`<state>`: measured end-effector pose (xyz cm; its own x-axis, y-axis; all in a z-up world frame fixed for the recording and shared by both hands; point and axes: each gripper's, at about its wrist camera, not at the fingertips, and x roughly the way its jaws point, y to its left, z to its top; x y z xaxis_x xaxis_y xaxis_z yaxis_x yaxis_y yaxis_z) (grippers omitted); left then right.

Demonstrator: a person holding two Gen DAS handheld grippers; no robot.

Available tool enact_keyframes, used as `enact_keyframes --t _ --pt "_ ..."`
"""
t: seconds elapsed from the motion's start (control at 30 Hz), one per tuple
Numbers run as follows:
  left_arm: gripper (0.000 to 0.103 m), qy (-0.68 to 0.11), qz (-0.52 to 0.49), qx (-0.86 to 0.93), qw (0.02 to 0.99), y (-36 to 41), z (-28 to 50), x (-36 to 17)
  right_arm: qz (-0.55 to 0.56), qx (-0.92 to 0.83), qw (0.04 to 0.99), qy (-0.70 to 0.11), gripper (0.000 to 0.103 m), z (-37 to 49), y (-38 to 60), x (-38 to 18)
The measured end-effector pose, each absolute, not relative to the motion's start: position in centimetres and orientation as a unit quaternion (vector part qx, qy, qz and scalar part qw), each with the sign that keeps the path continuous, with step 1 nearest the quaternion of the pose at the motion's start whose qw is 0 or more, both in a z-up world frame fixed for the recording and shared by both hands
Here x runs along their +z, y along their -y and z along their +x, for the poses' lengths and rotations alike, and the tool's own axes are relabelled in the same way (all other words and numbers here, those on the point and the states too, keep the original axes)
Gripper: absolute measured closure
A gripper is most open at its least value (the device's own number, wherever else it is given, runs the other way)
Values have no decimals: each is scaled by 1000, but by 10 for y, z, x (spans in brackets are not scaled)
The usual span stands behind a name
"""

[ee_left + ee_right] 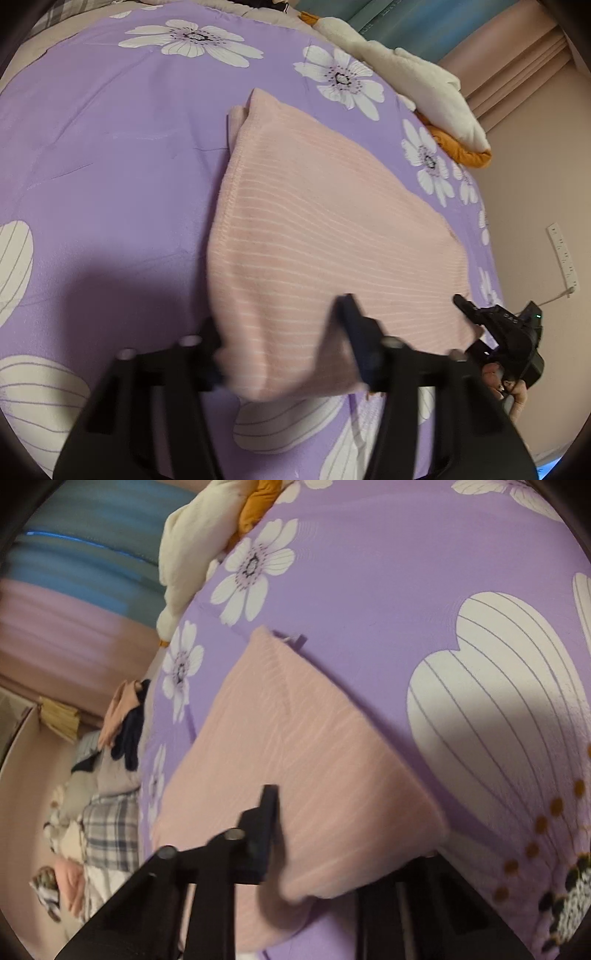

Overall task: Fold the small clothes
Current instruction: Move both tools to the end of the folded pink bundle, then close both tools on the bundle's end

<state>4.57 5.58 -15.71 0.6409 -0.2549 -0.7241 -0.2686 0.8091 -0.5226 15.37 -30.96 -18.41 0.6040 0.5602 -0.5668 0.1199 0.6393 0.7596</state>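
A pink striped cloth lies folded on the purple flowered bedspread. My left gripper is open, its jaws wide apart, and the cloth's near corner lies between them. In the right wrist view the same cloth fills the middle. My right gripper is open; its left finger rests on the cloth and the right finger is hidden under the cloth's corner. The right gripper also shows in the left wrist view at the cloth's right corner.
A cream and orange garment lies at the bed's far right edge. A heap of other clothes, one plaid, sits at the left in the right wrist view. Pink wall and a power strip lie beyond the bed.
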Motion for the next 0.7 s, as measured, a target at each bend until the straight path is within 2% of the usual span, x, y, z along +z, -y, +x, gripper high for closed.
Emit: enact_keyframes --t 0.03,0.07,0.1,0.4,0.7 --pt "74 -426 -307 5 851 -56 46 -158 398 142 805 -416 87 151 309 -183" --pt "87 -430 -307 3 849 -55 46 -159 391 143 810 -413 89 149 310 -182" --pt "90 -434 -303 3 848 -54 47 -159 385 142 814 -411 91 146 309 -179" --pt "92 -441 -258 6 860 -17 27 -133 343 146 860 -347 93 115 319 -127" --pt "91 -470 -233 -58 849 43 -3 -128 351 112 873 -321 93 88 361 -105"
